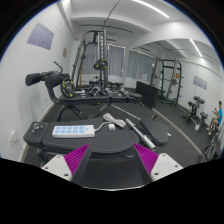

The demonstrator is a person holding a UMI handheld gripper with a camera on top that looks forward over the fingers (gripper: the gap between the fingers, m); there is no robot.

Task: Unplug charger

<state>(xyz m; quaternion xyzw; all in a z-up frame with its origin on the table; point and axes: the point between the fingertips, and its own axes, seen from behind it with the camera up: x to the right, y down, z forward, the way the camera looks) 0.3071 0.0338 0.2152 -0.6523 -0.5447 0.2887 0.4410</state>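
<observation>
A white power strip point(75, 131) lies on a dark surface point(110, 145) ahead of my left finger. To its right, a white charger with its coiled cable point(113, 122) lies on the same surface, beyond the gap between the fingers. I cannot tell whether it is plugged into the strip. My gripper point(113, 160) is open and empty, with its magenta pads point(78, 158) wide apart and short of both things.
A black object point(137, 129) lies right of the charger. Behind are a weight machine point(100, 60), a bench with handles point(48, 80) at the left, and racks point(168, 80) at the right. A person point(214, 115) stands far right.
</observation>
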